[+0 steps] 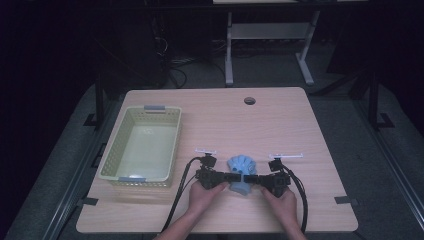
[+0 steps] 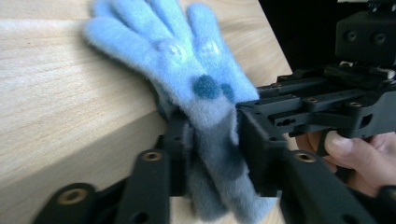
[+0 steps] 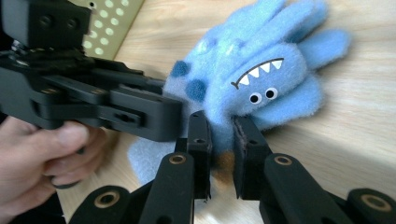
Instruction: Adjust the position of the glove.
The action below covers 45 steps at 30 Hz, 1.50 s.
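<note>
Glove [image 1: 242, 170] under inspection: blue, fuzzy, monster-faced, lying on the table [image 1: 280, 125] near its front edge, between my two hands. I judge it light, soft and limp; it will sag and fold wherever it is unsupported, and the fleece should offer good friction, so slipping is unlikely. The cuff end is the sensible place to take it, and that is where both grippers sit.

Left gripper [image 2: 212, 149]: jaws clenched on the cuff, grey-blue fabric pinched between them in its own view, the glove's digits pointing away across the table. Right gripper [image 3: 219, 144]: jaws closed on the glove's lower edge, just below the toothed face, fleece bunched between them. In the high view the two grippers face each other from either side, each touching the glove, which bridges them.

Pale green basket [image 1: 140, 145] stands well apart to the left, empty as far as I can see
</note>
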### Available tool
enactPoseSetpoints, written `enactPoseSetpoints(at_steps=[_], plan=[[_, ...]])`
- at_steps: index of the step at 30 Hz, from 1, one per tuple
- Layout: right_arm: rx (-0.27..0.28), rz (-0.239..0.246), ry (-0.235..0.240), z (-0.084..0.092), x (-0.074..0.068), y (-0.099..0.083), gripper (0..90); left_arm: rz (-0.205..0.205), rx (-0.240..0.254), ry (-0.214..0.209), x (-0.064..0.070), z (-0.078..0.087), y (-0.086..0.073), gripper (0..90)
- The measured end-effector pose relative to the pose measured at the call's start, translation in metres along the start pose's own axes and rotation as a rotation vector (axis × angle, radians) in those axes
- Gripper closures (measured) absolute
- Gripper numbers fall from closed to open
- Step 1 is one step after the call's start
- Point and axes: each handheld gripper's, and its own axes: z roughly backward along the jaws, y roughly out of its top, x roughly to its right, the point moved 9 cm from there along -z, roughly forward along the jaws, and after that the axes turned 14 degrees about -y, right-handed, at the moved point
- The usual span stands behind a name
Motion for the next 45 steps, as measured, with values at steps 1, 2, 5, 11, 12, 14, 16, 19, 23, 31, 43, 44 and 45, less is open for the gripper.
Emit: enactPoseSetpoints(at_steps=[1, 2, 5, 11, 12, 14, 16, 19, 23, 31, 43, 44, 45], plan=[[-0.002, -0.003, -0.004, 0.001, 0.001, 0.0, 79.0, -0.004, -0.001, 0.006, 0.0, 0.001, 0.001, 60.8], [-0.006, -0.007, -0.005, 0.001, 0.002, 0.0, 78.8, -0.001, 0.002, 0.01, -0.001, 0.002, 0.001, 60.1], [-0.007, -0.013, -0.009, 0.0, 0.004, -0.001, 78.6, 0.008, -0.001, 0.009, -0.001, 0.002, 0.001, 59.9], [-0.006, -0.013, -0.019, -0.001, 0.003, -0.002, 78.4, 0.037, -0.018, -0.023, 0.002, -0.004, -0.004, 63.5], [-0.008, -0.013, -0.017, -0.002, 0.003, -0.002, 78.3, 0.043, -0.02, -0.034, 0.002, -0.004, -0.006, 64.8], [-0.008, -0.014, -0.014, -0.002, 0.003, -0.003, 78.4, 0.047, -0.016, -0.045, 0.0, -0.005, -0.007, 69.8], [-0.009, -0.015, -0.01, -0.002, 0.002, -0.003, 78.4, 0.054, -0.011, -0.05, -0.002, -0.005, -0.006, 73.6], [-0.006, -0.005, -0.009, -0.001, 0.001, -0.003, 79.0, 0.061, -0.005, -0.075, -0.004, -0.004, -0.006, 77.4], [-0.006, -0.009, 0.009, 0.001, 0.0, -0.001, 79.6, 0.049, -0.007, -0.069, -0.002, -0.004, -0.005, 78.3], [0.016, -0.003, 0.03, 0.009, -0.008, 0.006, 80.1, 0.02, 0.006, -0.071, 0.007, 0.003, 0.003, 78.4], [0.071, 0.027, 0.071, 0.024, -0.031, 0.023, 80.1, -0.052, 0.021, -0.068, 0.031, 0.024, 0.018, 78.3], [0.071, 0.032, 0.07, 0.025, -0.033, 0.024, 80.2, -0.059, 0.021, -0.067, 0.032, 0.027, 0.019, 78.3], [0.075, 0.039, 0.071, 0.025, -0.035, 0.026, 80.1, -0.062, 0.023, -0.07, 0.033, 0.029, 0.02, 78.3]])
